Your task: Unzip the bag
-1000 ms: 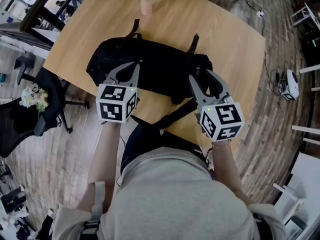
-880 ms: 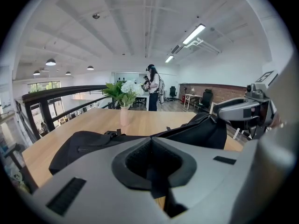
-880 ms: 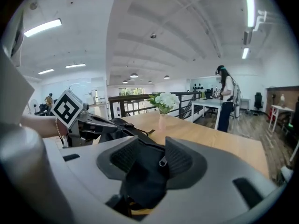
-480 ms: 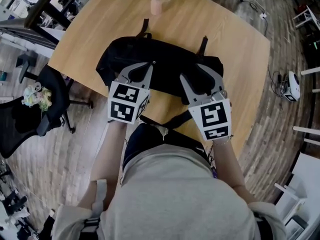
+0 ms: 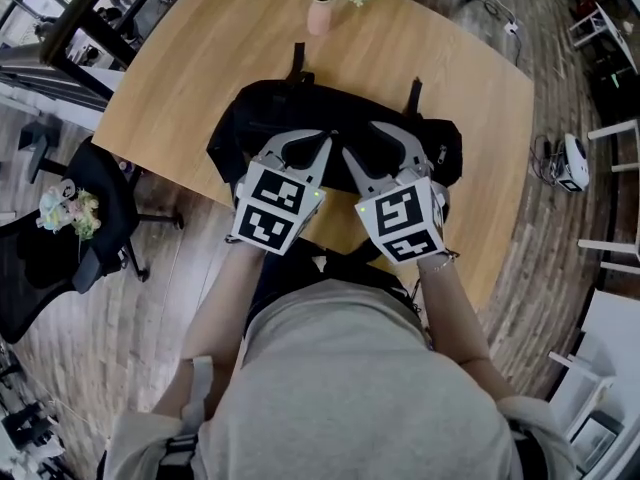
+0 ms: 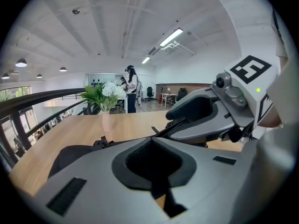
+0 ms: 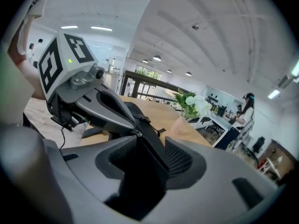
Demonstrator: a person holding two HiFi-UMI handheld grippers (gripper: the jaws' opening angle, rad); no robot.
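Note:
A black bag [image 5: 262, 120] lies across the wooden table [image 5: 190, 78], its straps toward the far side. My left gripper [image 5: 316, 144] rests on the bag's top near the middle, its jaws closed; whether it pinches fabric I cannot tell. My right gripper [image 5: 374, 140] sits close beside it, and its jaws have just been opening and stand wide. In the right gripper view the bag's zip line [image 7: 150, 149] runs between the open pads untouched, and a small metal zip pull [image 7: 136, 133] shows at the left gripper's tip [image 7: 132, 129].
A pink vase of white flowers [image 5: 320, 10] stands at the table's far edge behind the bag. A bag strap [image 5: 350, 250] hangs over the near edge by my body. A black office chair [image 5: 60, 253] is on the floor at left, a white device [image 5: 577, 163] at right.
My right gripper has moved left along the bag until it is next to the left one, has rolled, and its jaws have spread wider. The left gripper has stayed on the bag.

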